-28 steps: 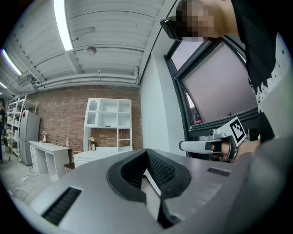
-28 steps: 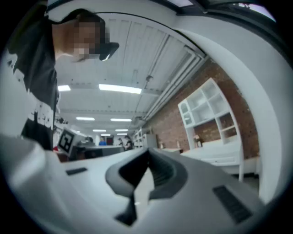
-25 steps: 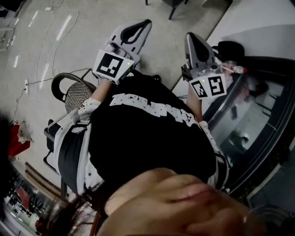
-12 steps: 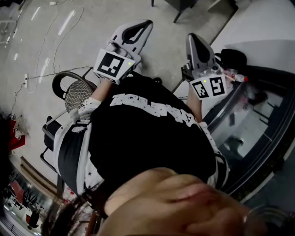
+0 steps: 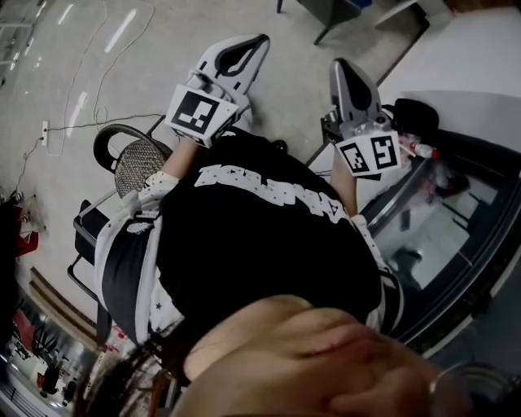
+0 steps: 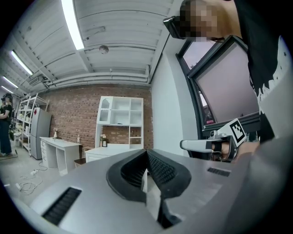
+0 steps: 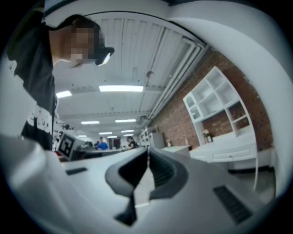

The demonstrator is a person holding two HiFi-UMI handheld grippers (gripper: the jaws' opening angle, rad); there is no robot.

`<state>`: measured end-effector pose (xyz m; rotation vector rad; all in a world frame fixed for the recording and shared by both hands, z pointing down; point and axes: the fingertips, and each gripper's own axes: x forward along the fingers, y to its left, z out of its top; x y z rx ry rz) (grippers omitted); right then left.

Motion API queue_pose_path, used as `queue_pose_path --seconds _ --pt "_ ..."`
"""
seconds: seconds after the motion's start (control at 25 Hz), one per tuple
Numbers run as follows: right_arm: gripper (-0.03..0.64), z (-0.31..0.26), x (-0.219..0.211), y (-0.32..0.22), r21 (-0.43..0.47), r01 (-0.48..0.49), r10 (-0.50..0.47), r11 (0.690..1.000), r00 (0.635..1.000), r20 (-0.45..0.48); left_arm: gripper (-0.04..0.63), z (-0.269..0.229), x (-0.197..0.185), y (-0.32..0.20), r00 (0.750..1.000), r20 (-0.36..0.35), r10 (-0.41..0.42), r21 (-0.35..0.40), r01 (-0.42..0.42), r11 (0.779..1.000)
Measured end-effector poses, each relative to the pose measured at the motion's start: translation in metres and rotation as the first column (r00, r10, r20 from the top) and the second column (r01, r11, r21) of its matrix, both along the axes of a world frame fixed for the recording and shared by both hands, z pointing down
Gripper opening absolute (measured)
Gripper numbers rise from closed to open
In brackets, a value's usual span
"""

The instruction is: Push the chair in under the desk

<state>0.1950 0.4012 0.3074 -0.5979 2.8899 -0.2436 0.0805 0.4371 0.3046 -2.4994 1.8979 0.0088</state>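
Note:
In the head view my left gripper [image 5: 257, 42] and right gripper [image 5: 339, 67] are held out level in front of the person's black shirt. Both are shut with nothing between their jaws. Over its own shut jaws the left gripper [image 6: 147, 158] looks at a brick wall and white shelves, and the right gripper [image 7: 147, 155] looks down a long room. A black mesh-backed chair [image 5: 133, 164] stands on the floor at the person's left, apart from both grippers. The white desk [image 5: 472, 57] lies at the upper right, ahead of the right gripper.
A dark-framed glass panel [image 5: 456, 220] runs along the right, close to the right arm. A second chair's legs [image 5: 326, 16] show at the top edge. Cables [image 5: 89, 73] trail over the grey floor at the left. White shelves [image 6: 120, 123] and a low white desk [image 6: 59, 147] stand against the brick wall.
Floor, cables and desk have slid toward the top of the head view while both grippers keep their place before the body, so the person has moved across the room. Both stay shut.

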Motion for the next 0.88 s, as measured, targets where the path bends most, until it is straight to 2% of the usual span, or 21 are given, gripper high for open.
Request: queue_pose_path --seconds 0.24,0.88 --pt "0.031 0.003 -0.011 -0.010 -0.006 -0.001 0.001 1.000 1.000 -0.003 0.035 0.004 -0.012 -0.007 1.000 0.020 -0.006 -0.005 0.006 1.000" --pt "0.032 0.008 -0.042 -0.058 -0.022 -0.001 0.001 1.000 0.999 -0.038 0.034 0.010 -0.046 -0.052 1.000 0.006 -0.021 -0.032 0.021 0.999"
